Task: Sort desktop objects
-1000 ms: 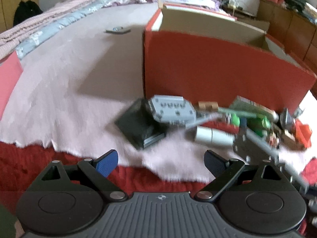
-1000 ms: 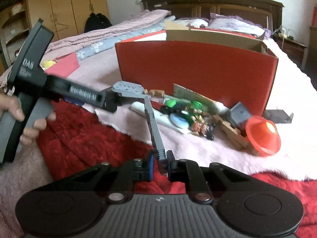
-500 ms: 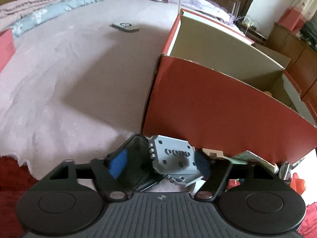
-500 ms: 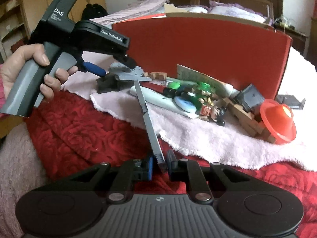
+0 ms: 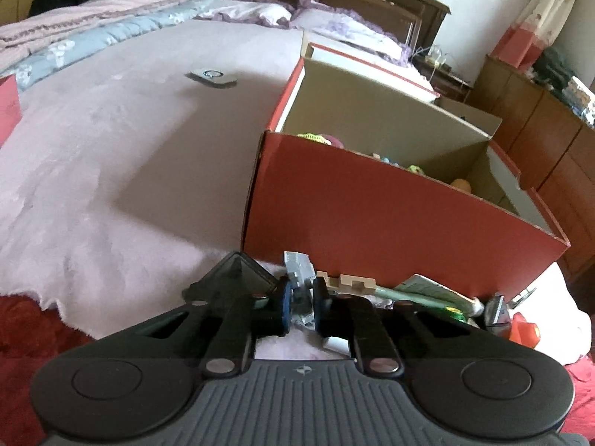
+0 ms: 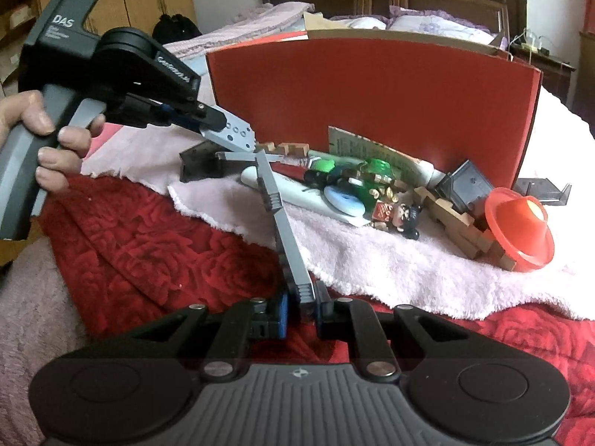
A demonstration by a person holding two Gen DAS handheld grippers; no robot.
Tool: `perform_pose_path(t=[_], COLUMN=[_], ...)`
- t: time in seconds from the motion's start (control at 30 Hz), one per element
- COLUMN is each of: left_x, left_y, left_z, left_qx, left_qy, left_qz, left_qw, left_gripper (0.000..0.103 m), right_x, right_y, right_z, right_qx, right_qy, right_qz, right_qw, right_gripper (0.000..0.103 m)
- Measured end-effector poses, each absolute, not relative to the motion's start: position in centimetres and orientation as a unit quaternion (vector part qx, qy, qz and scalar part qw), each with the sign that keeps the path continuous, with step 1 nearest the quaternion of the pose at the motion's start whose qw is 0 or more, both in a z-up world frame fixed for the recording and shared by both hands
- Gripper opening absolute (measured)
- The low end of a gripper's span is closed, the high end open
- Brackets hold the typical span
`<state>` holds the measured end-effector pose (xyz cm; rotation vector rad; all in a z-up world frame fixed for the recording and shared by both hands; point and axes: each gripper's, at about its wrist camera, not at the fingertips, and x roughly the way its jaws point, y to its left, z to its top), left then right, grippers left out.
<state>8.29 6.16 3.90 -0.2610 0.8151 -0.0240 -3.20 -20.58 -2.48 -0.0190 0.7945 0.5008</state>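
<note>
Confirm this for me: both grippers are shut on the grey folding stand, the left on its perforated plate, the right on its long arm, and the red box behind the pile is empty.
One thing is wrong: the red box is not empty. The left wrist view shows several small colourful items inside it. The rest holds: the left gripper is shut on the perforated plate of the grey folding stand, and the right gripper is shut on its long arm.

Red box (image 5: 390,208) contents mostly hidden behind its front wall.

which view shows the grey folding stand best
The right wrist view: the grey folding stand shows whole, plate to arm tip, held at both ends. The left wrist view shows only its plate between the fingers.
</note>
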Motion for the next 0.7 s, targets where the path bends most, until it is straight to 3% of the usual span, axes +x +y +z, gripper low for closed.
perform_pose_path(t=[0.13,0.47,0.7], left_x=[7.4,5.2,4.1], left_y=[6.4,5.7,4.7], left_z=[4.9,6.7,4.0], left_qx=[-0.127,-0.120,-0.112], left_qy=[0.387,0.377,0.414], left_qz=[-0.013,-0.030,-0.036], left_qw=[0.913,0.918,0.902], left_gripper=[0.009,0.009,0.009], right_x=[-3.5,-3.6,-3.6], right_y=[-20.7,-21.2,-21.7], right_z=[-1.7,-0.2,-0.2], right_qx=[-0.008,0.003,0.013], right_qy=[0.364,0.336,0.339], right_qz=[0.245,0.238,0.227], right_qw=[0.899,0.912,0.913], right_gripper=[0.010,0.009,0.009])
